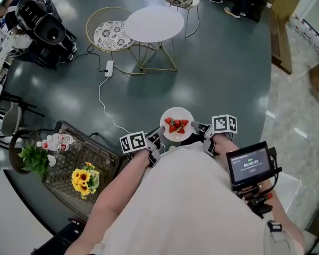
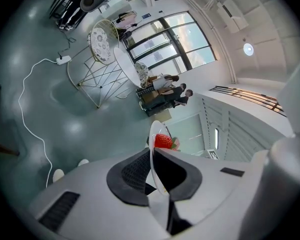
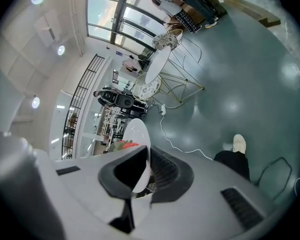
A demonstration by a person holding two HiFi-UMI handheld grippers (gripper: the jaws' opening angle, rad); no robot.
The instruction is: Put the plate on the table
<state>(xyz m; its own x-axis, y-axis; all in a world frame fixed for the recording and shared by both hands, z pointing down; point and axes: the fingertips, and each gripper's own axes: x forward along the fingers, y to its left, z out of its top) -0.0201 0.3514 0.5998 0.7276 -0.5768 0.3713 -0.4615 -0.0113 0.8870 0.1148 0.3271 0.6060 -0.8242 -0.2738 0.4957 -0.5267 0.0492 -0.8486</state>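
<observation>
A white plate (image 1: pixel 177 116) with several strawberries (image 1: pixel 176 125) hangs in the air in front of the person, over the dark floor. My left gripper (image 1: pixel 157 136) is shut on its left rim, and my right gripper (image 1: pixel 198 128) is shut on its right rim. In the left gripper view the plate (image 2: pixel 155 134) shows edge-on between the jaws of the left gripper (image 2: pixel 153 159), a strawberry (image 2: pixel 163 141) above them. The right gripper view shows the plate (image 3: pixel 136 131) pinched by the right gripper (image 3: pixel 145 166). A round white table (image 1: pixel 154 24) stands farther ahead.
Two patterned chairs (image 1: pixel 111 35) flank the white table. A power strip with a white cable (image 1: pixel 102 97) lies on the floor between. At left stand a wire basket table (image 1: pixel 80 163) with yellow flowers (image 1: pixel 83 179) and bottles. People stand far off by the windows.
</observation>
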